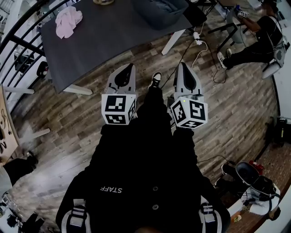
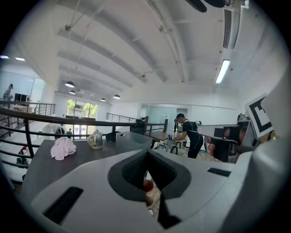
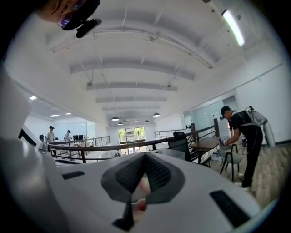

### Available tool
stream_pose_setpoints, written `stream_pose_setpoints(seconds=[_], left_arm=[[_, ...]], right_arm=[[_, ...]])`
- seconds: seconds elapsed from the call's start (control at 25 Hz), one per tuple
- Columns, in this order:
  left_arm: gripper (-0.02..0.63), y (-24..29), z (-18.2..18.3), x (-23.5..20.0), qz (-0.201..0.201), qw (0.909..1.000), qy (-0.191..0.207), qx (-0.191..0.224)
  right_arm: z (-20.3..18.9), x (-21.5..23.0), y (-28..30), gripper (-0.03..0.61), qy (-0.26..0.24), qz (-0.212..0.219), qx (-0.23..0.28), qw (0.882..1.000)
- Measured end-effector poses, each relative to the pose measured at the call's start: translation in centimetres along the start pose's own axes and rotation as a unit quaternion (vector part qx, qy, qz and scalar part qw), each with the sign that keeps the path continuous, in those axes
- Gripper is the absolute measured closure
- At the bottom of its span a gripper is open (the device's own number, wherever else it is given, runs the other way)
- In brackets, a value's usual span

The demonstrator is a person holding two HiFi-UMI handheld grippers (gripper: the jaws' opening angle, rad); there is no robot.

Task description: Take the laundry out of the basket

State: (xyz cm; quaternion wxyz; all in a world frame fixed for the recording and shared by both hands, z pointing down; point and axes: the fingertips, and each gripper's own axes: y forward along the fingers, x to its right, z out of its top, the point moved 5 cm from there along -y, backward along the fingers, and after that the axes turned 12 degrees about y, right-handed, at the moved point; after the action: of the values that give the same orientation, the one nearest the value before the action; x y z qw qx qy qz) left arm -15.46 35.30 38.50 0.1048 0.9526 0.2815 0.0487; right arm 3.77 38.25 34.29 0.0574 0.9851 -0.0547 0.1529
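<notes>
A pink piece of laundry (image 1: pixel 68 20) lies crumpled on the dark grey table (image 1: pixel 104 41), near its far left corner. It also shows in the left gripper view as a pink cloth (image 2: pixel 62 148). A dark grey basket (image 1: pixel 159 12) stands at the table's far end, its inside hidden; it appears as a grey tub (image 2: pixel 132 138) in the left gripper view. I hold both grippers at waist height, short of the table. My left gripper (image 1: pixel 130 66) is shut and empty. My right gripper (image 1: pixel 182 64) is shut and empty too.
A glass jug (image 2: pixel 95 139) stands on the table by the basket. A black railing (image 1: pixel 18 45) runs along the left. Cables (image 1: pixel 200 43) trail on the wooden floor by the white table leg (image 1: pixel 175 41). A person (image 1: pixel 257 38) bends over at the far right.
</notes>
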Motion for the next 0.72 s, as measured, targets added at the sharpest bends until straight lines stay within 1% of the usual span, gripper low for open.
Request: stream_pose_setpoints(seconds=[0.2,0.32,0.48,0.72], left_arm=[[0.618,6.0,0.9,-1.7,0.017,0.9998,0.003,-0.002],[0.618,10.8,2.0,-3.3,0.028,0.9996,0.002,-0.008],[0.618,17.9,3.9,-4.6,0.035,0.9992,-0.005,-0.018],[0.618,28.9,6.8,-6.0,0.033,0.9990,-0.013,-0.027]], right_arm=[[1.1,3.5,6.9,0.565,0.013,0.011,0.009,1.000],[2.3,5.4,12.0,0.565,0.013,0.022,0.008,1.000],[3.6,8.5,19.1,0.565,0.013,0.032,-0.017,0.999],[5.8,12.7,28.9,0.565,-0.016,0.061,-0.057,0.996]])
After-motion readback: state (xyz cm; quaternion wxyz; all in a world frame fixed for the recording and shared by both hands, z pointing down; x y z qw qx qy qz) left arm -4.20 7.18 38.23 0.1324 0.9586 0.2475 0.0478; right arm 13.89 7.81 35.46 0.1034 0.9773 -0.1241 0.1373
